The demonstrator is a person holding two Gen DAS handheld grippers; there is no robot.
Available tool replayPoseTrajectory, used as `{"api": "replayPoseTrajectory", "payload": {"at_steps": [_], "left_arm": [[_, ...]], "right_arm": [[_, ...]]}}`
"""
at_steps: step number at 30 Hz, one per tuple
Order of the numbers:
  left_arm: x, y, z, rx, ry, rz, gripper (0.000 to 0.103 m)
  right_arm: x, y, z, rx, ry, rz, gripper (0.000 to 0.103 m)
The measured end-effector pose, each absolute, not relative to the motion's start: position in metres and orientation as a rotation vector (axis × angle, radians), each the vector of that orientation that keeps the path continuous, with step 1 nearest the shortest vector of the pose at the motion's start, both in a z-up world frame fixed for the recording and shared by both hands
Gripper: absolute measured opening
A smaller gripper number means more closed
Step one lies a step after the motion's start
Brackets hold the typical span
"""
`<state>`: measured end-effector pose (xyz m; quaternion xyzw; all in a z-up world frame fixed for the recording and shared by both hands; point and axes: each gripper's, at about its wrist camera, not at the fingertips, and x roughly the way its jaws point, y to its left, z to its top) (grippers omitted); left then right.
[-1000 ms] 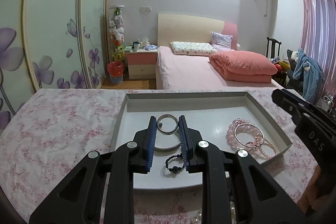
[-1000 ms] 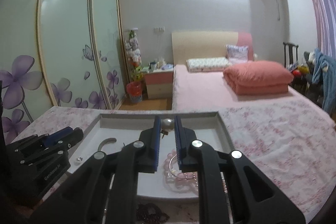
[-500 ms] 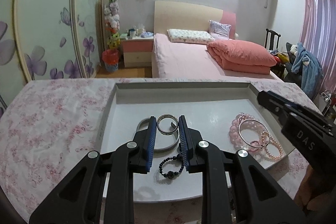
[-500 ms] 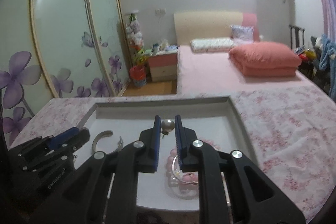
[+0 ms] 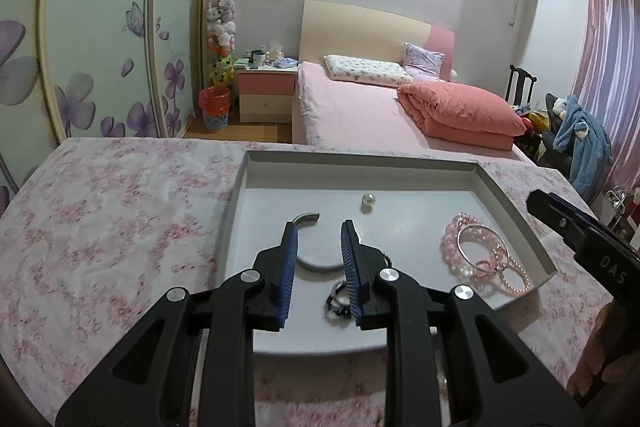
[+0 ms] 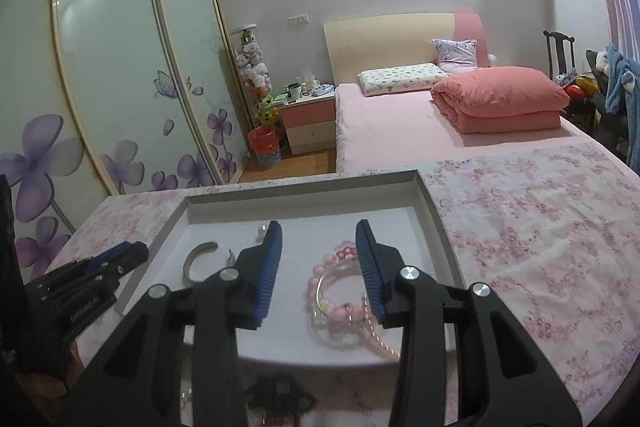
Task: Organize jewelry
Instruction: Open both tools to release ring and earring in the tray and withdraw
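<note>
A grey tray [image 5: 360,163] sits on the floral tablecloth. In it lie a pearl bead [image 5: 368,201], an open silver cuff bangle [image 5: 316,259], a dark bead ring [image 5: 338,301] and pink bead bracelets with a thin silver bangle [image 5: 478,253]. My left gripper [image 5: 318,233] is open and empty above the cuff. My right gripper [image 6: 318,233] is open and empty above the tray [image 6: 436,219], beside the pink bracelets [image 6: 340,291]. The cuff [image 6: 196,259] shows at its left.
The floral tablecloth [image 5: 112,211] covers the table around the tray. More jewelry lies blurred on the cloth in front of the tray [image 6: 276,399]. A bed [image 5: 360,107], a wardrobe and a nightstand stand behind.
Both grippers have opened. The left let go of the silver ring and the right let go of the pearl bead, which now lies in the tray.
</note>
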<state>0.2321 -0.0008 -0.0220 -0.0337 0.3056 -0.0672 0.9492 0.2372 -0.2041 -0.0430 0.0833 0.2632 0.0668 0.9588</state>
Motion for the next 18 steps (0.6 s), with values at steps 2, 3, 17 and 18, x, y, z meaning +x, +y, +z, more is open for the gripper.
{"api": "replayPoseTrajectory", "payload": {"at_steps": [2, 3, 17, 18], "left_arm": [[0.223, 0.004, -0.022, -0.067, 0.628, -0.138, 0.024], [0.22, 0.006, -0.023, -0.067, 0.631, -0.14, 0.024], [0.173, 0.023, -0.043, -0.064, 0.712, -0.18, 0.04], [0.171, 0.026, -0.043, -0.069, 0.711, -0.174, 0.041]], "right_arm": [[0.228, -0.203, -0.045, 0.158, 0.55, 0.15, 0.038], [0.223, -0.203, -0.047, 0.152, 0.564, 0.161, 0.038], [0.202, -0.165, -0.098, 0.051, 0.831, 0.293, 0.039], [0.205, -0.162, -0.099, 0.045, 0.84, 0.294, 0.04]]}}
